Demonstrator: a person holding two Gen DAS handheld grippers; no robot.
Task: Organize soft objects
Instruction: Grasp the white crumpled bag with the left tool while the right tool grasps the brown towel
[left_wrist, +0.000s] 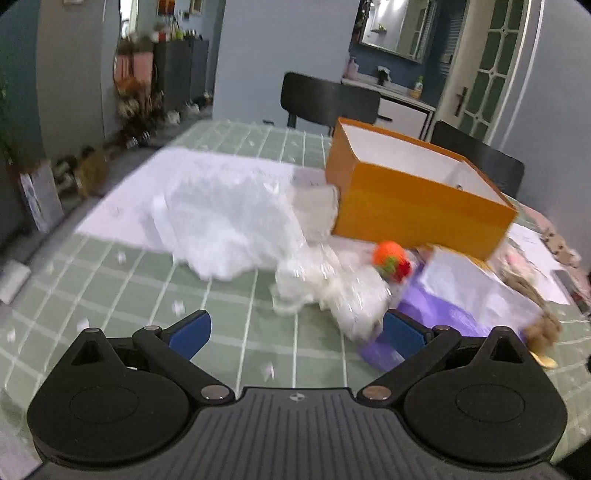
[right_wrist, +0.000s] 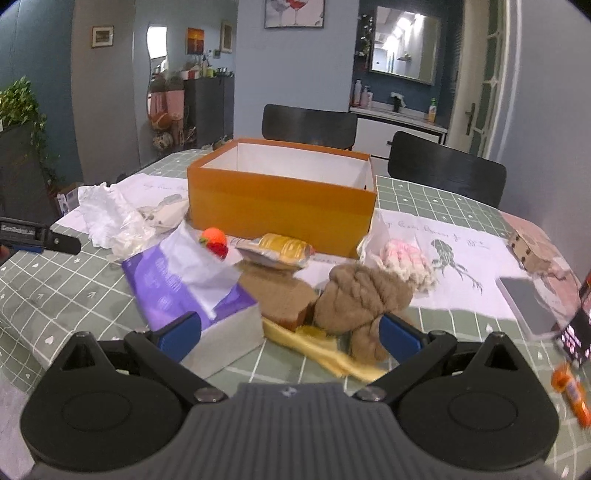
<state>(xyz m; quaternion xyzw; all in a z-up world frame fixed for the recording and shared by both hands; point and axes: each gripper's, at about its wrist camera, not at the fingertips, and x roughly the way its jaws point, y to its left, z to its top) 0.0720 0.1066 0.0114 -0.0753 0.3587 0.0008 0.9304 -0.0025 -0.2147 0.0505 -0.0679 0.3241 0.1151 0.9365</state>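
An open orange box (right_wrist: 280, 199) stands on the green checked tablecloth; it also shows in the left wrist view (left_wrist: 413, 199). In front of it lie a purple tissue pack (right_wrist: 184, 288), an orange-red knitted strawberry (right_wrist: 216, 242), a wrapped snack (right_wrist: 277, 249), a brown sponge block (right_wrist: 280, 299), a brown knotted yarn bundle (right_wrist: 362, 306), a pink-white yarn bundle (right_wrist: 406, 262) and a yellow cloth (right_wrist: 321, 350). My right gripper (right_wrist: 290, 332) is open just before the brown bundle and tissue pack. My left gripper (left_wrist: 295, 332) is open near crumpled white plastic (left_wrist: 332, 291).
A large white plastic bag (left_wrist: 221, 221) lies left of the box. White paper sheets (right_wrist: 454, 258) cover part of the table. A grey flat case (right_wrist: 528, 302), a small cardboard figure (right_wrist: 532, 251) and an orange tube (right_wrist: 570, 391) sit at right. Two black chairs (right_wrist: 310, 125) stand behind.
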